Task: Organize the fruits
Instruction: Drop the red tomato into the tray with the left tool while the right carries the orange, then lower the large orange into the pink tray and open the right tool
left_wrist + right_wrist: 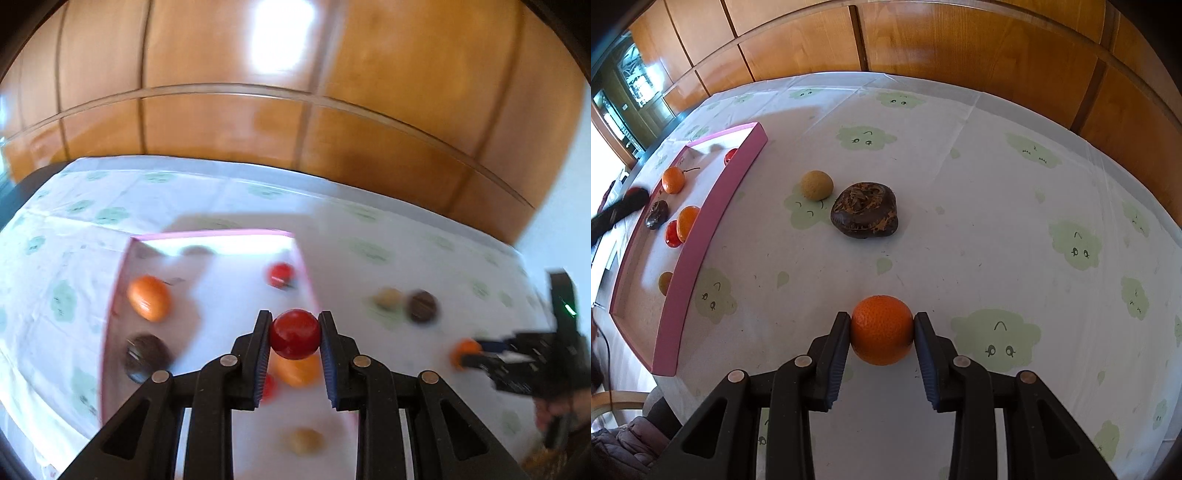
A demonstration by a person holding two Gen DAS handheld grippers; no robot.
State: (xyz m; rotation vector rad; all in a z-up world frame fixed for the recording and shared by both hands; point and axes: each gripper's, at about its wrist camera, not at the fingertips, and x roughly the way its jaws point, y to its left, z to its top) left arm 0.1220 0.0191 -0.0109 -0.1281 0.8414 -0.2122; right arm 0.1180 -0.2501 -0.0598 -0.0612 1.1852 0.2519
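- While my left gripper [294, 334] holds the red fruit [294, 333] between its jaws above the pink tray [110, 314], I'd lower it onto bare floor, avoiding the orange fruit [295, 369] beneath.
- My right gripper [881, 334] has its jaws closed on the orange [881, 334], low over the counter [960, 221], right of the tray; it should be lifted over the rim.

Open tablecloth [979, 229] lies right of the dark fruit [864, 212]; pink tray wall [698, 240] blocks left.
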